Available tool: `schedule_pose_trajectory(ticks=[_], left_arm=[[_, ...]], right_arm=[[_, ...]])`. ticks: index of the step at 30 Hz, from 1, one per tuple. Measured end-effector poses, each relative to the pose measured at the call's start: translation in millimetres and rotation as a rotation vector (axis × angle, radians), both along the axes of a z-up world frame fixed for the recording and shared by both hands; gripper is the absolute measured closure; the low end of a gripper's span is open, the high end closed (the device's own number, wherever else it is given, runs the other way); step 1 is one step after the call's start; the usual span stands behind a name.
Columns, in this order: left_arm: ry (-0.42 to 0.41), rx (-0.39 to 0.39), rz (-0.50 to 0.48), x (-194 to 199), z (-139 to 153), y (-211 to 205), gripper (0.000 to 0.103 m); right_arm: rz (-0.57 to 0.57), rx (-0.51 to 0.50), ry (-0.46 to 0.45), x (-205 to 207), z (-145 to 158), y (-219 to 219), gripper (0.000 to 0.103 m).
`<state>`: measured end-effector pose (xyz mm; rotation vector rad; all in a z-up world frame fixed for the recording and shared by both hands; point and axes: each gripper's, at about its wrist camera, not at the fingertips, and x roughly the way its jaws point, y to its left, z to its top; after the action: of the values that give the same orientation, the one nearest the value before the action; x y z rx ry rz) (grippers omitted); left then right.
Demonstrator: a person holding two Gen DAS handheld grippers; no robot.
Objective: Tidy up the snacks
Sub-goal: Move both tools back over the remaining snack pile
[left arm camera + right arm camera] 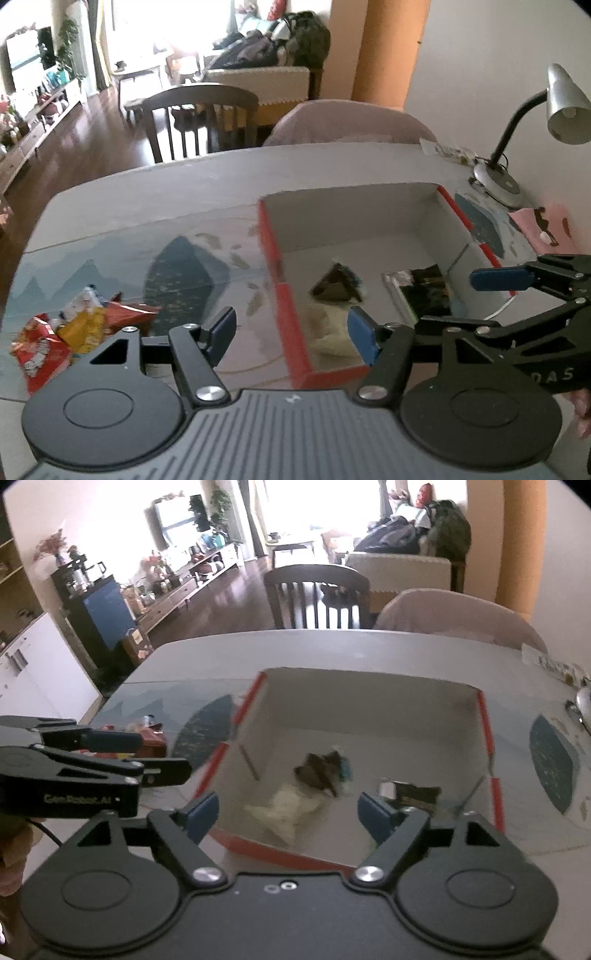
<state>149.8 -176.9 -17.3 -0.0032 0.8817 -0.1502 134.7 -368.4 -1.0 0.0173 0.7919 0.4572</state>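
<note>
Both claws tilted down over the red-edged box, nothing in either.

Left of the box [284, 295], a heap of snack packets [74, 325] lies on the surface [184, 184]. The left claw [291, 332] hangs released, angled down above the box's near left wall. The right claw [288, 812] hangs beside it over the near wall, jaws spread and empty. Inside the box lie a blurred dark-and-cream snack bag [306, 786] and, right of it, a dark packet [413, 792].
</note>
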Motion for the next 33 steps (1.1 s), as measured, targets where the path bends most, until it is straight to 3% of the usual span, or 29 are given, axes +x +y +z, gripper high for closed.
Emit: schedule_pose_trajectory(ticks=[2,7,17,25,33], left_arm=[[-0.025,0.011,0.009,-7,1,12,0.029],[-0.032,0.013,0.027,-17,0,46,0.029],[-0.036,-0.034,0.151,-32,-13,134,0.022],[0.033,-0.072,0.264,-27,-38,199,0.022],[0.146,-0.079,0.485,-5,-59,268,0.022]], right_arm=[[0.004,-0.006,-0.016,-4,2,13,0.009],[0.016,-0.005,-0.030,-9,5,46,0.004],[0.050,0.005,-0.031,-10,-2,118,0.000],[0.063,0.003,-0.007,2,-18,171,0.000],[0.052,0.007,0.042,26,-32,211,0.000]])
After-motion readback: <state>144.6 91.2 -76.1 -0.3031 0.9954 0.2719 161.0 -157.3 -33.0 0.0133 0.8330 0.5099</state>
